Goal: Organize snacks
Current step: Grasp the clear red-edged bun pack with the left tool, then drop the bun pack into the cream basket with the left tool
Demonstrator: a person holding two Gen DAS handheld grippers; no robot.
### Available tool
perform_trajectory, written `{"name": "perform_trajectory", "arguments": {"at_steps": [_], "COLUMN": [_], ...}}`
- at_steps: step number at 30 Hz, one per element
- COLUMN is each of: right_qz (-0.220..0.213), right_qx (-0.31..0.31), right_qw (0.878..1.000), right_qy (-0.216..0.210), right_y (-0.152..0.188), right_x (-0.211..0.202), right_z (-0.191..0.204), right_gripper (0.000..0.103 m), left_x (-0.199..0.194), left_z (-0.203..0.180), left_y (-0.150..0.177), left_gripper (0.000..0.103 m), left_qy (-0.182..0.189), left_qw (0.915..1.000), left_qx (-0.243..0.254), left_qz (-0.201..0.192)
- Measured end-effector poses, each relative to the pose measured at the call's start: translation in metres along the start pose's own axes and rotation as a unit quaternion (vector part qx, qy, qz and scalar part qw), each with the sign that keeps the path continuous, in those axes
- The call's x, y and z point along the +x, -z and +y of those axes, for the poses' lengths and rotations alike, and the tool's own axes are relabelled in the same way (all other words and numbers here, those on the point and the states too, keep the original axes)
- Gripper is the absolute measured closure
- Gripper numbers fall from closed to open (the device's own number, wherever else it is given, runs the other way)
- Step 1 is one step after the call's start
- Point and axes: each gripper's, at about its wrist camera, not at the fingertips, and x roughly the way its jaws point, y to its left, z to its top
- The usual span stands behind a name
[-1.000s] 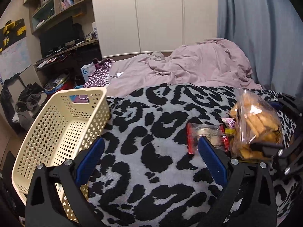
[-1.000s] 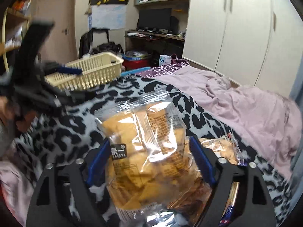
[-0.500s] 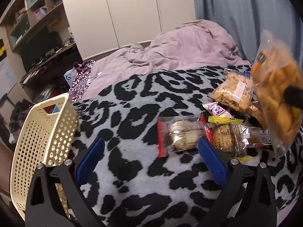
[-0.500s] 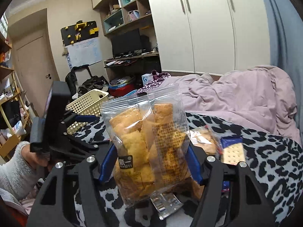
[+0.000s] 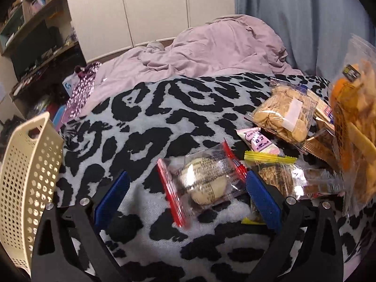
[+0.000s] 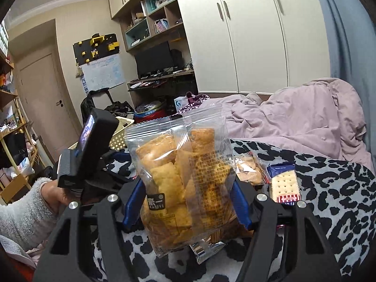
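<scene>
Right tongs (image 6: 185, 202) clenched on cracker bag (image 6: 188, 183), lifted above snack pile, basket (image 5: 25, 183) well left. Left tongs (image 5: 188, 199) released over red-edged pastry pkt (image 5: 202, 185). Risk: slick film slips w/ loose pinch.

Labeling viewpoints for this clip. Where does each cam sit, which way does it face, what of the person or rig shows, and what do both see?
Left wrist: on the left gripper, open, low over the leopard-print blanket, facing the red-edged snack packet and white wardrobe; only its fingers show.
Right wrist: on the right gripper, shut on the clear bag of fried crackers, facing desk and wardrobe; left hand shows.
Shared: cracker bag, cream basket, pink duvet.
</scene>
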Motion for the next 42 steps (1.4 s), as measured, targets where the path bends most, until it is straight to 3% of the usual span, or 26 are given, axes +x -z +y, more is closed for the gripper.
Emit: {"name": "perform_trajectory", "arguments": {"at_steps": [1,3,4,6,10,17,24,32,42], "right_qz": [0.0,-0.001,-0.002,-0.003,-0.008,-0.018,-0.023,-0.025,-0.022], "right_qx": [0.0,0.0,-0.001,0.0,0.006,0.015,0.011,0.006,-0.007], "right_qw": [1.0,1.0,1.0,1.0,1.0,1.0,1.0,1.0,0.999], "right_qy": [0.0,0.003,0.005,0.006,0.007,0.005,-0.002,-0.008,-0.023], "right_y": [0.0,0.0,0.0,0.001,0.003,-0.001,-0.006,-0.009,-0.017], "right_x": [0.0,0.0,0.0,0.0,-0.003,-0.003,-0.001,0.005,0.017], "right_z": [0.0,0.0,0.001,0.002,0.005,0.008,0.019,0.032,0.054], "right_gripper": [0.038,0.038,0.038,0.038,0.038,0.038,0.038,0.038,0.038], "left_x": [0.002,0.005,0.005,0.004,-0.004,-0.036,-0.079,-0.117,-0.142], "left_z": [0.002,0.005,0.008,0.01,0.017,0.026,0.052,0.105,0.173], "left_y": [0.0,0.0,0.0,0.0,0.004,0.011,0.016,0.031,0.063], "left_gripper": [0.006,0.024,0.027,0.042,0.055,0.056,0.056,0.056,0.056], "left_qy": [0.007,0.032,0.041,0.036,0.04,0.002,-0.044,-0.111,-0.17], "left_qw": [0.9999,0.9991,0.9985,0.9983,0.9968,0.9963,0.9899,0.9746,0.954], "left_qx": [-0.007,-0.027,-0.036,-0.047,-0.068,-0.071,-0.093,-0.143,-0.207], "left_qz": [0.002,0.008,0.008,0.005,-0.006,-0.048,-0.097,-0.131,-0.134]}}
